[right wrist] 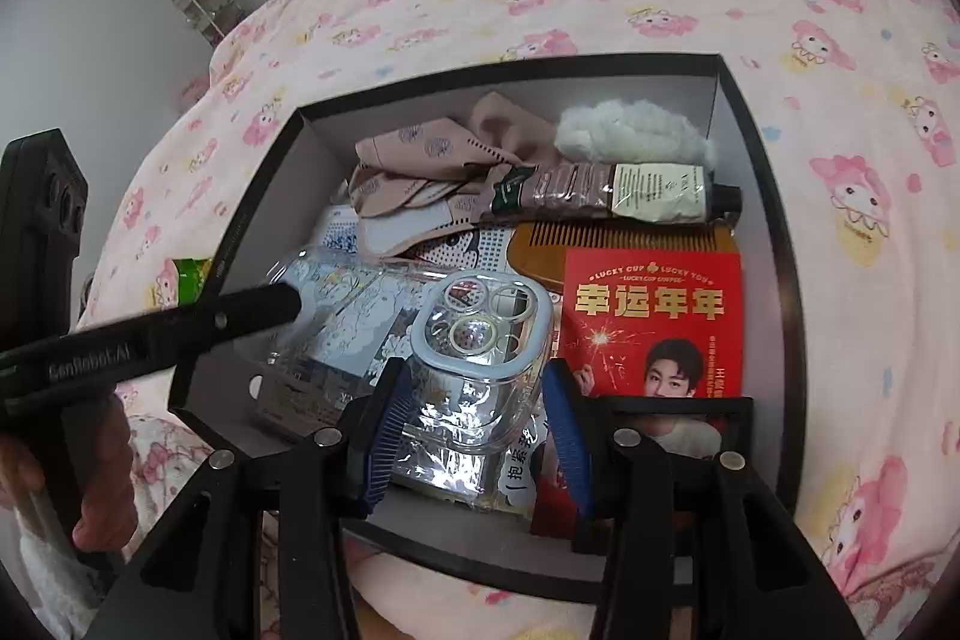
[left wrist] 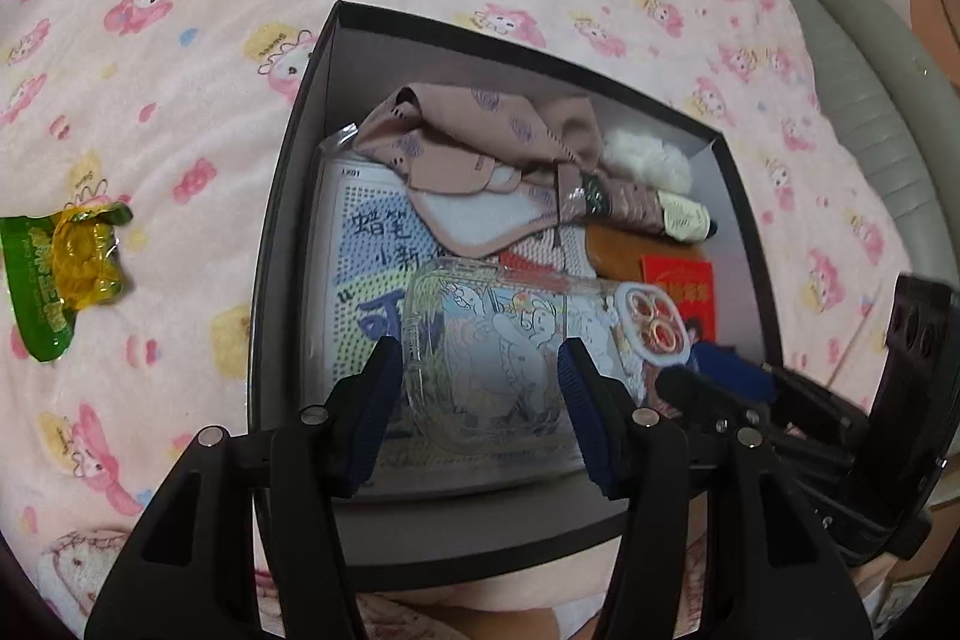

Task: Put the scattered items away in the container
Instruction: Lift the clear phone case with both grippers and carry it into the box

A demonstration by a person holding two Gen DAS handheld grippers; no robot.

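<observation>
A clear phone case (left wrist: 498, 340) printed with cartoon line art hangs over the open black box (left wrist: 288, 196). My left gripper (left wrist: 480, 346) is shut on its plain end, blue pads pressing both sides. My right gripper (right wrist: 474, 370) is shut on the camera-ring end of the phone case (right wrist: 480, 340). In the right wrist view one of the left gripper's black fingers (right wrist: 258, 310) touches the case's far end. A green snack wrapper (left wrist: 60, 268) lies on the pink bedspread, left of the box.
The box (right wrist: 762, 172) holds pink patterned socks (right wrist: 420, 160), a white fluffy piece (right wrist: 630, 130), a cream tube (right wrist: 618, 193), a wooden comb (right wrist: 600, 244), a red card (right wrist: 654, 304) and a dotted picture sheet (left wrist: 366, 244). The bedspread (left wrist: 180, 40) surrounds it; a padded bed edge (left wrist: 858, 58) runs at the right.
</observation>
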